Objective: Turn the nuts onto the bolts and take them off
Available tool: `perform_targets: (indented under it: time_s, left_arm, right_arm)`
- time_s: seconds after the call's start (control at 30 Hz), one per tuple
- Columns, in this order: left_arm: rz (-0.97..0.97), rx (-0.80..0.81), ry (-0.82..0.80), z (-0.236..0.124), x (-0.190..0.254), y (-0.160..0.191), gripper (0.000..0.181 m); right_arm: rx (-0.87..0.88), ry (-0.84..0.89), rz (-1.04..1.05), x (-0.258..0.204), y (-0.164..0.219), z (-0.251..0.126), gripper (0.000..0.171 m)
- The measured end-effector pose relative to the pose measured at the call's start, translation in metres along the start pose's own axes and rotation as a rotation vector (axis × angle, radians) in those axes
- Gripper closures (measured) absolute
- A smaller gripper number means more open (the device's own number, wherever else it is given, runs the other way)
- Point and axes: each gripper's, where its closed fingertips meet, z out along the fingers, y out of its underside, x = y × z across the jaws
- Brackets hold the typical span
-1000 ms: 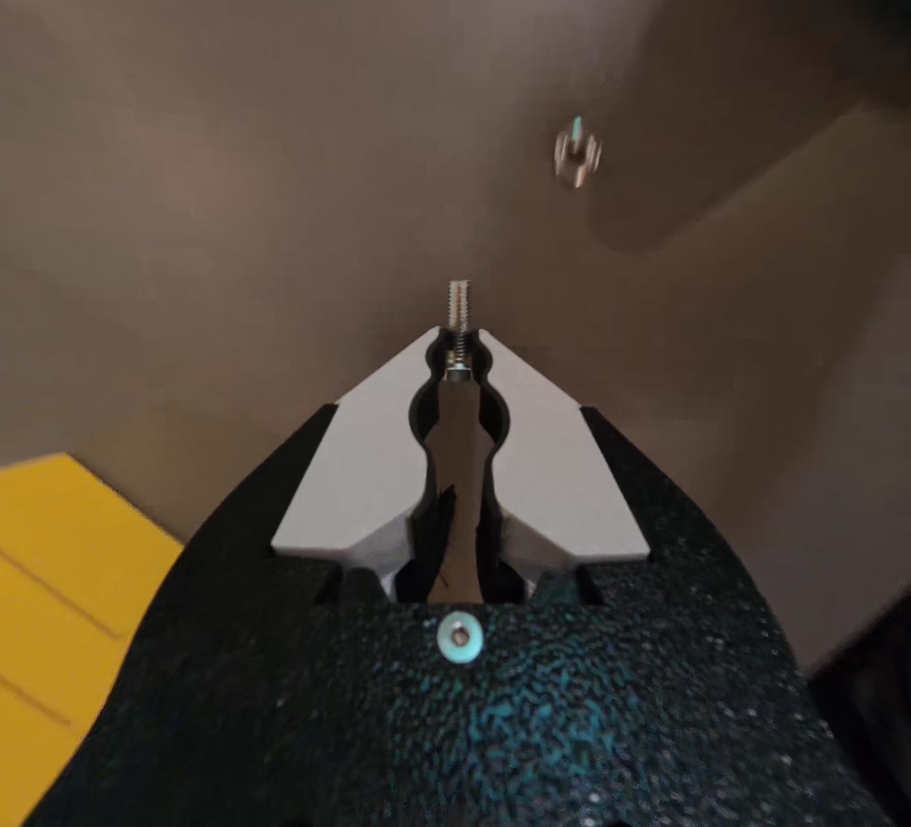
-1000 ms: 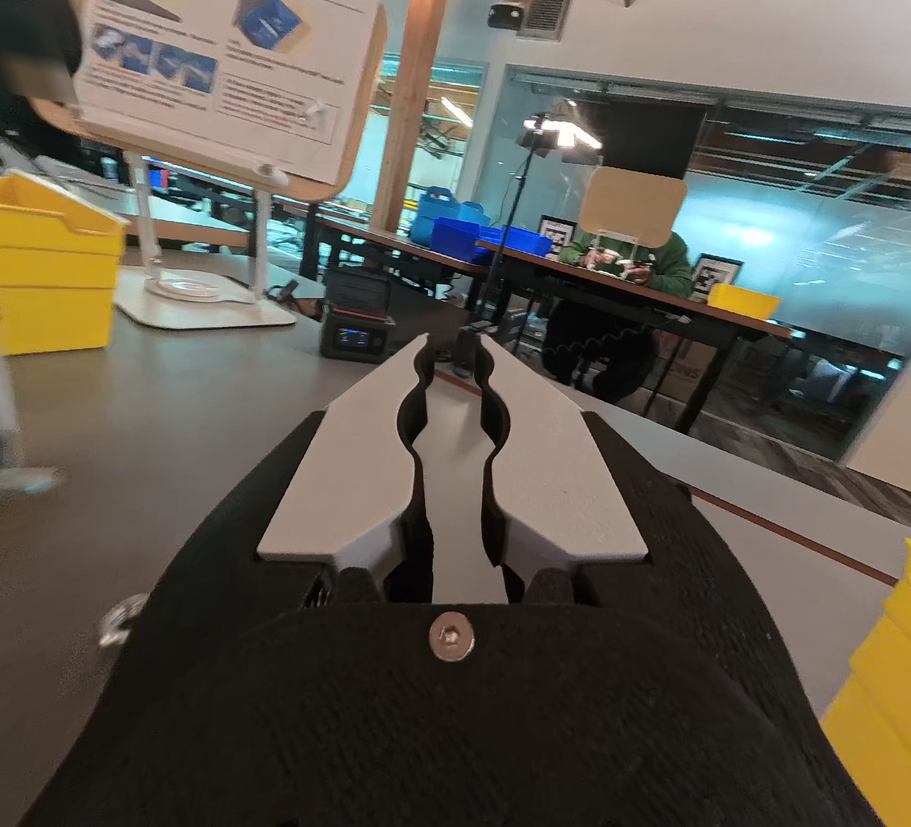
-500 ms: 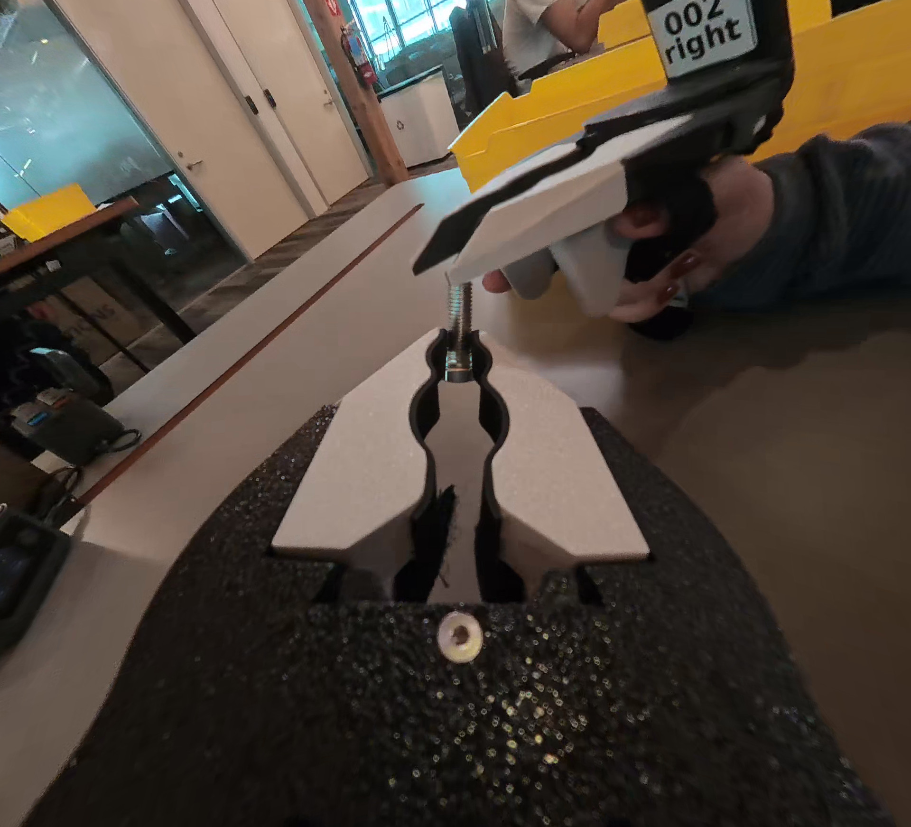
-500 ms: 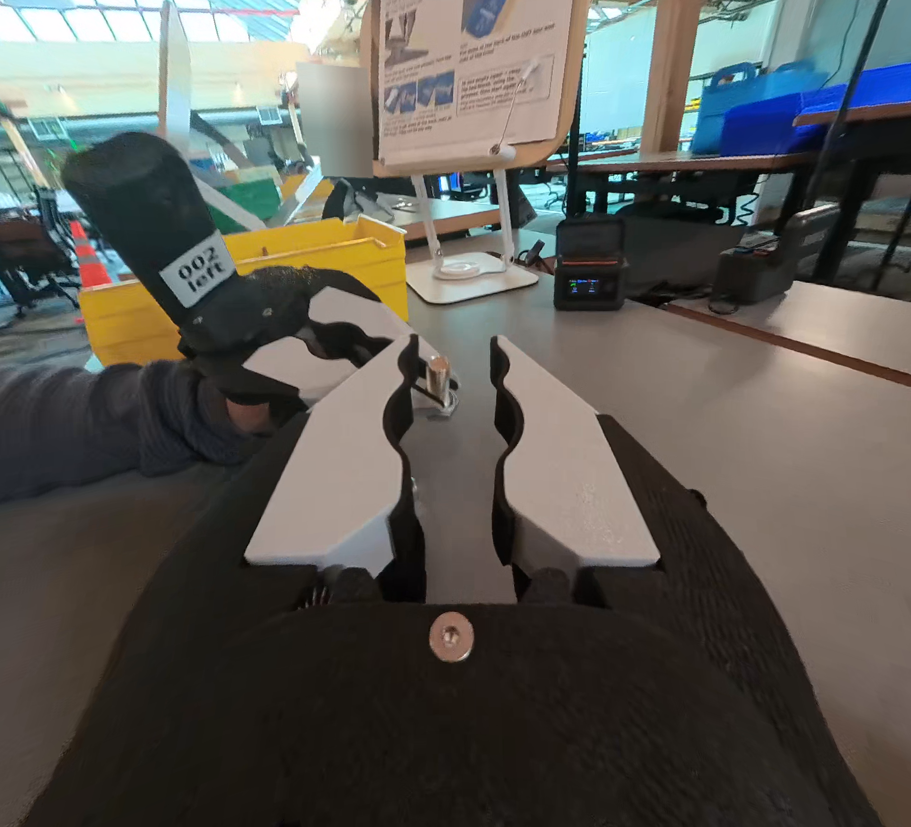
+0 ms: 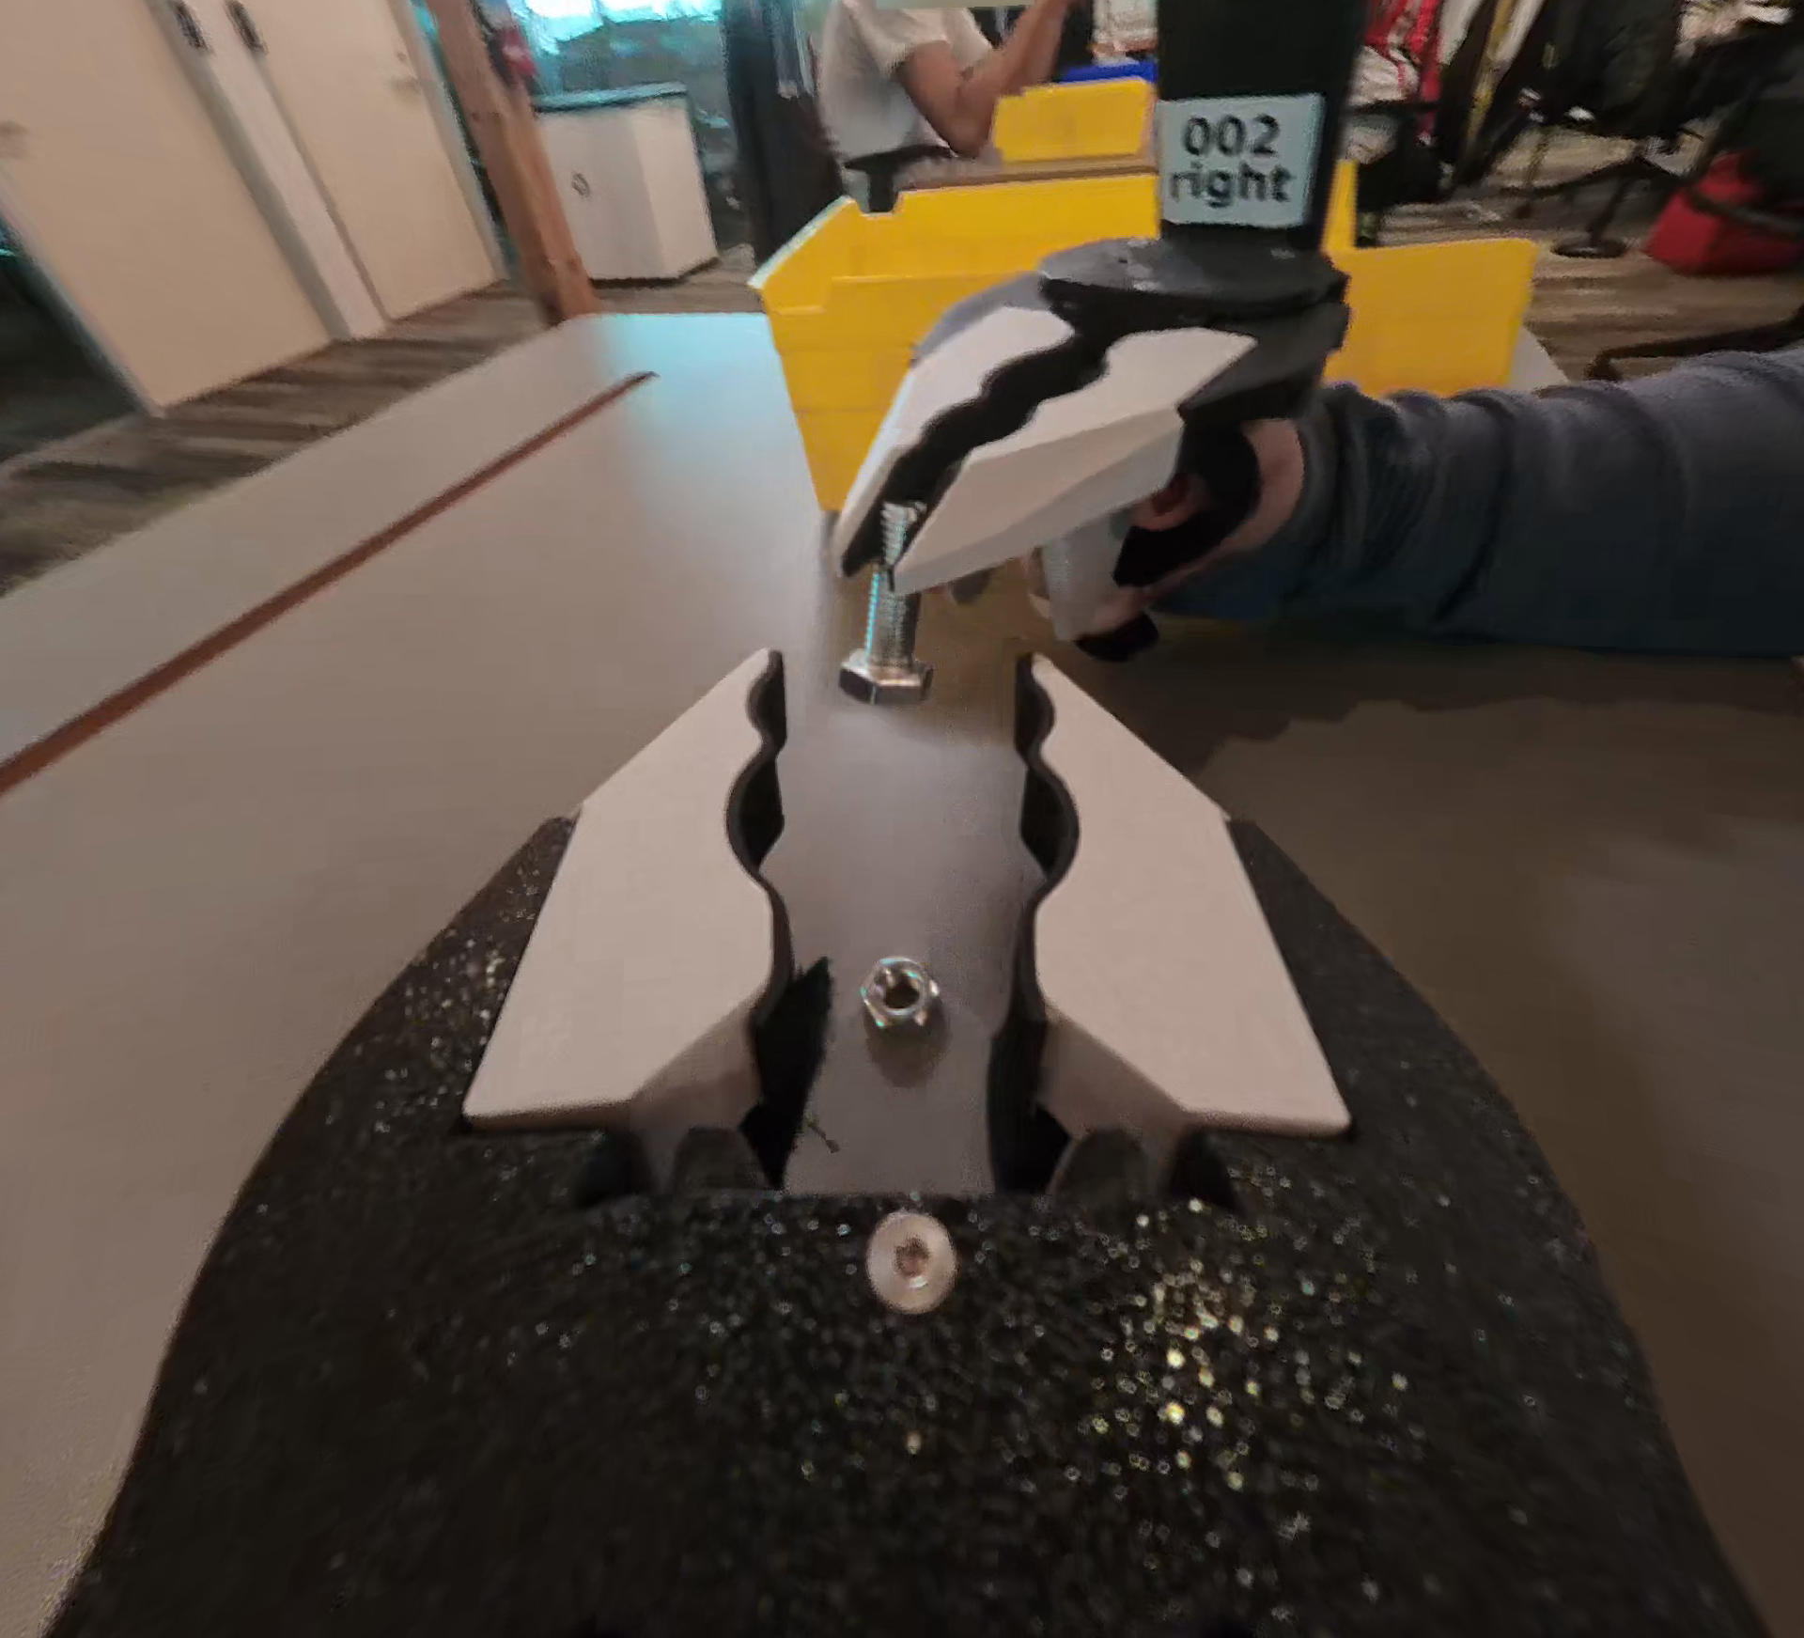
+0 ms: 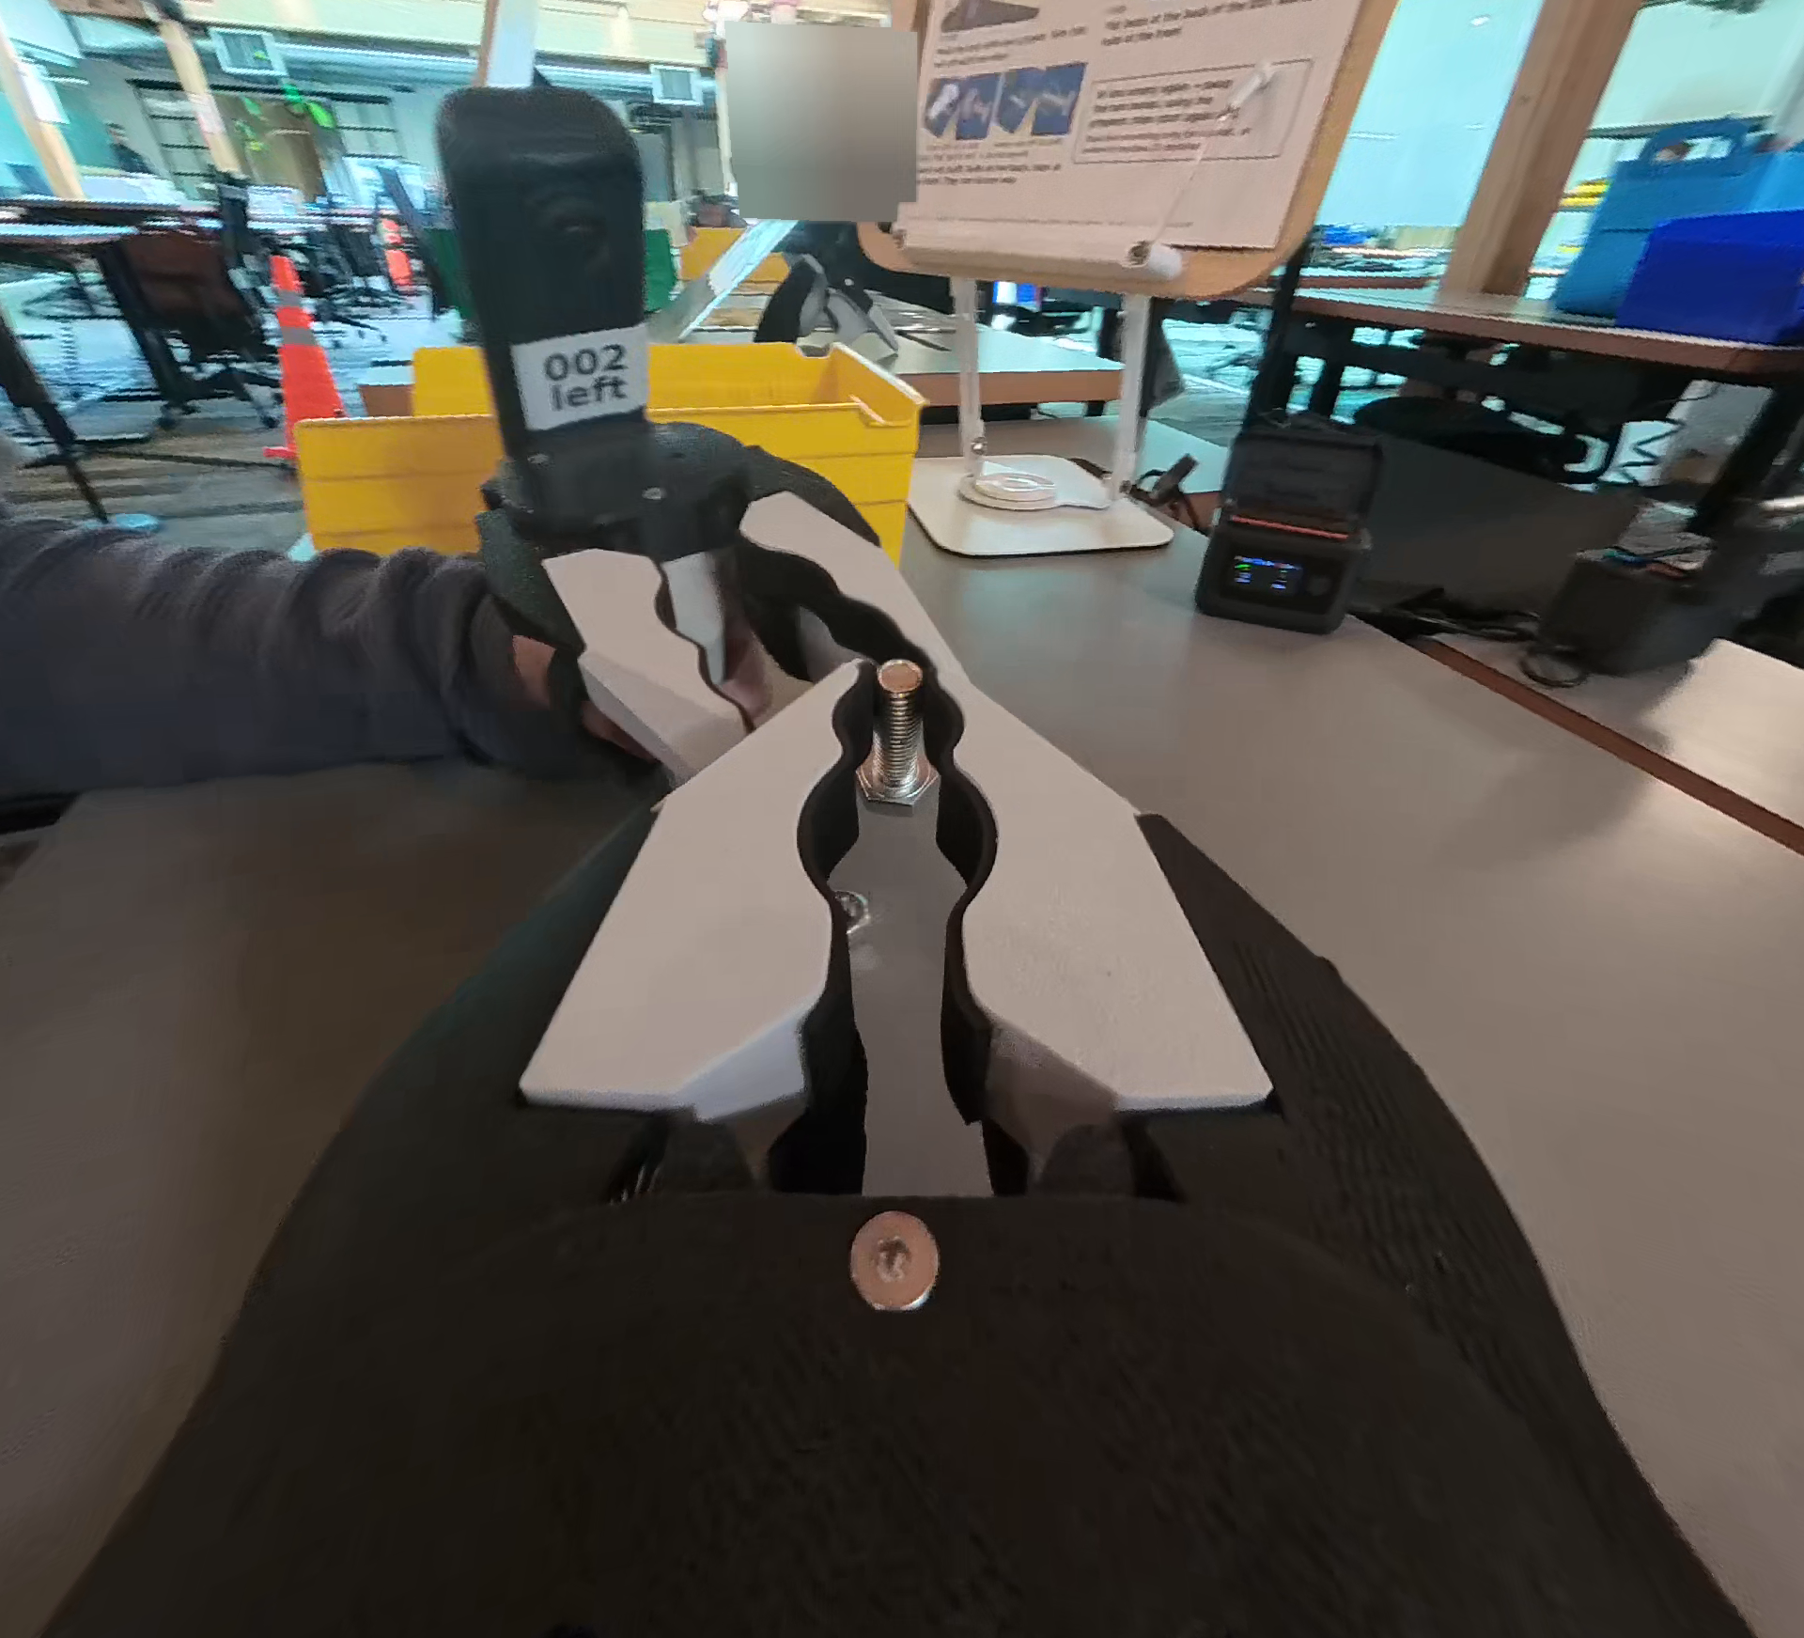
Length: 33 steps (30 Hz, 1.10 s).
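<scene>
Two grippers in view: your right gripper (image 6: 898,683) clamps the upright bolt (image 5: 890,615) by its threads, frame centre, head on the table (image 5: 390,761). Your left gripper (image 5: 898,683) stands wide; the nut (image 5: 899,1004) lies between its fingers.

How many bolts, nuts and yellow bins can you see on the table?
Bolts: 1, standing head down, its threaded end pinched by the right hand-held gripper
Nuts: 1, loose on the table
Yellow bins: 2, one in each view
Total: 4
</scene>
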Motion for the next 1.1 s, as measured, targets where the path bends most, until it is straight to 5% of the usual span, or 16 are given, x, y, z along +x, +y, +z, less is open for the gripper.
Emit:
perform_targets:
  time_s: [0.2,0.43,0.53,0.63,0.87,1.1]
  left_arm:
    - [-0.052,0.001,0.120,-0.001,0.013,0.004,0.160]
    - [-0.005,-0.041,0.082,0.003,0.013,0.010,0.165]
    - [0.003,-0.018,-0.004,0.002,0.002,0.005,0.165]
    - [-0.042,0.070,-0.187,-0.012,-0.030,-0.008,0.166]
    - [-0.119,0.350,-0.313,-0.049,-0.054,-0.045,0.166]
    - [-0.099,0.345,-0.260,-0.040,-0.042,-0.046,0.166]
  right_arm:
    - [0.003,-0.135,0.039,-0.017,0.000,-0.002,0.163]
    - [0.015,-0.134,0.057,-0.017,-0.001,-0.001,0.164]
    - [0.044,-0.076,0.035,-0.010,-0.006,-0.001,0.162]
    - [0.086,0.055,0.076,0.014,-0.014,-0.008,0.137]
    - [-0.464,0.027,0.126,-0.002,0.072,0.012,0.132]
    - [-0.634,0.029,0.012,-0.014,0.098,0.025,0.141]
